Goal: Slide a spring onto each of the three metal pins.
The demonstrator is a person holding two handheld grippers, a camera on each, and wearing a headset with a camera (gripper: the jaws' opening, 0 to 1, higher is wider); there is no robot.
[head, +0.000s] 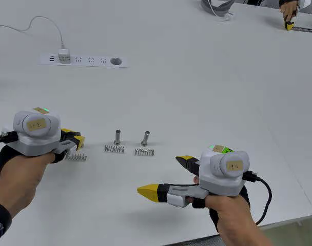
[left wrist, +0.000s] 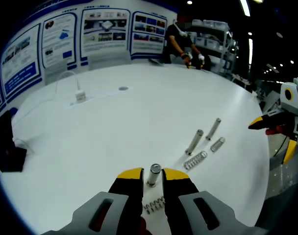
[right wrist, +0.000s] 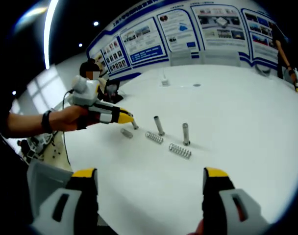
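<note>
Two upright metal pins [head: 117,136] [head: 145,138] stand mid-table, each with a spring [head: 114,149] [head: 144,151] lying just in front of it. The third pin [left wrist: 154,174] stands upright between the yellow tips of my left gripper [left wrist: 153,174], which is shut on it. A third spring [left wrist: 154,204] lies on the table under that gripper and appears in the head view as a spring [head: 76,157] beside the left gripper [head: 74,139]. My right gripper [head: 166,177] hovers open and holds nothing, near the front edge and right of the pins; its jaws [right wrist: 150,173] stand wide apart.
A white power strip [head: 84,60] with a plugged-in adapter and cable lies at the back left. A person's hands [head: 288,10] work at the far right corner. The table's front edge [head: 279,220] runs just behind my right hand.
</note>
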